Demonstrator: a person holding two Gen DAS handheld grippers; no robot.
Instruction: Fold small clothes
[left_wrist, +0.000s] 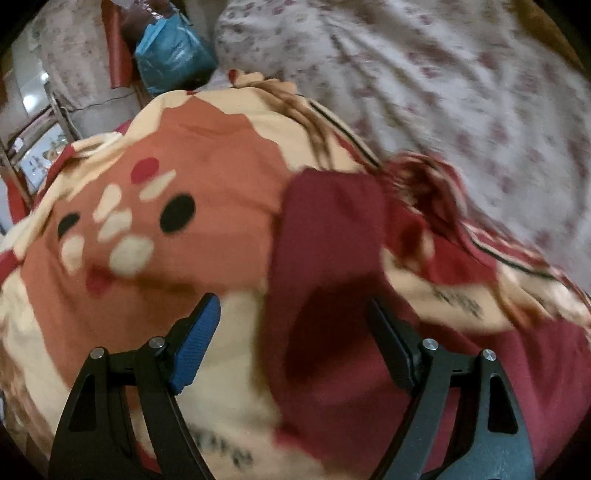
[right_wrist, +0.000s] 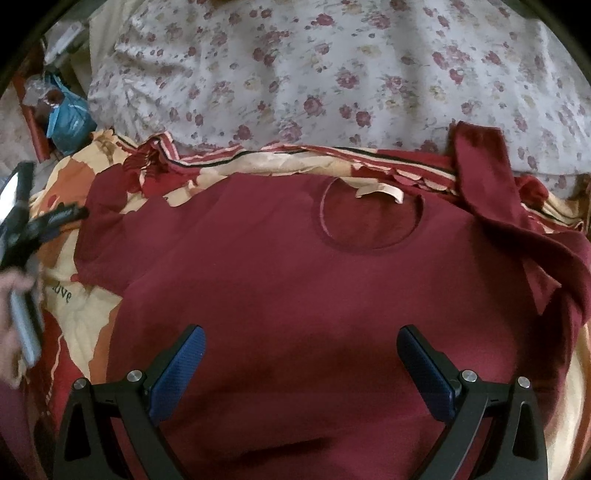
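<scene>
Here, a dark red T-shirt (right_wrist: 295, 266) lies spread flat on a cartoon-print blanket (left_wrist: 207, 155), neck hole away from the person, with a floral bedsheet (right_wrist: 332, 74) beyond it. The right gripper (right_wrist: 301, 369) hovers over the shirt's lower middle, blue pads wide apart and holding nothing. The left gripper (left_wrist: 291, 343) is likewise spread wide and empty, poised over the shirt's left sleeve (left_wrist: 328, 229), which rests on the blanket; this view is motion-blurred, so whether a finger touches the cloth can't be told. In the right wrist view the left tool and the hand (right_wrist: 11, 314) carrying it show at the far left edge. The right sleeve (right_wrist: 491, 184) is twisted and rumpled, with more red cloth bunched below it at the right edge.

Judging by this, the step in hand is the first fold: left sleeve in toward the chest. To do it well: pinch the sleeve near its cuff edge, one layer only (the blanket is soft and could get caught too), lift just clear, carry across, lay it flat w/o dragging the body. The right tool could pin the shirt approx. at mid-chest meanwhile. Untwist the right sleeve before folding that side.
</scene>
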